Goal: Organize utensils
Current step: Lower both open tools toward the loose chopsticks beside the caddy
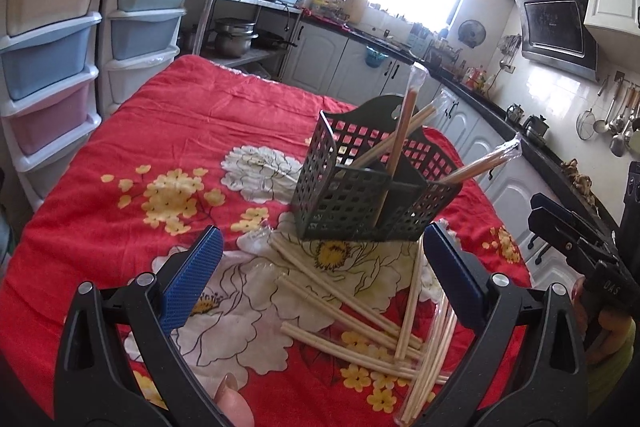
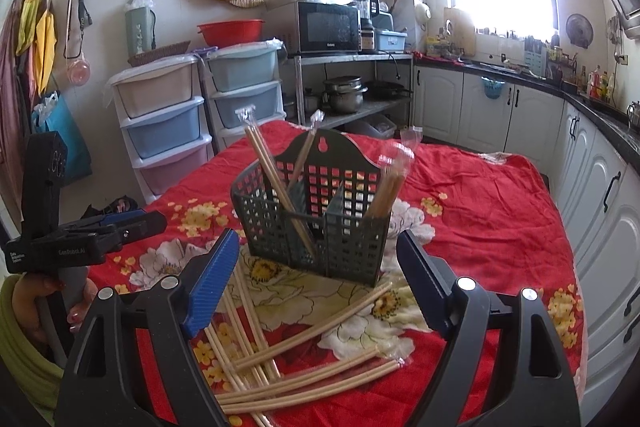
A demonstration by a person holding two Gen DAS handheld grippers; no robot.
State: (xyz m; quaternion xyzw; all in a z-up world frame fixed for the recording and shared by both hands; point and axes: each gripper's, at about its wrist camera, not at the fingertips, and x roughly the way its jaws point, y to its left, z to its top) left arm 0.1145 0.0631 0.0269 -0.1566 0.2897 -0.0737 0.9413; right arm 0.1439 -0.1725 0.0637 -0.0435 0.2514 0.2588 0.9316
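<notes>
A dark perforated utensil caddy (image 1: pixel 360 183) (image 2: pixel 320 219) stands on the red floral tablecloth (image 1: pixel 160 155) (image 2: pixel 480 195). Three wrapped chopstick pairs (image 1: pixel 402 135) (image 2: pixel 276 183) lean in its compartments. Several more wrapped chopstick pairs (image 1: pixel 360 311) (image 2: pixel 304 355) lie scattered on the cloth in front of it. My left gripper (image 1: pixel 322 259) is open and empty above the loose chopsticks. My right gripper (image 2: pixel 318 263) is open and empty, just in front of the caddy. Each gripper also shows at the edge of the other's view: the right one (image 1: pixel 576 239), the left one (image 2: pixel 120 227).
Stacked plastic drawer units (image 1: pixel 52 59) (image 2: pixel 168 123) stand beyond the table's far left. A metal shelf with a microwave (image 2: pixel 324 27) and pots (image 2: pixel 344 93) is behind. White cabinets with a black counter (image 2: pixel 580 131) run along the right.
</notes>
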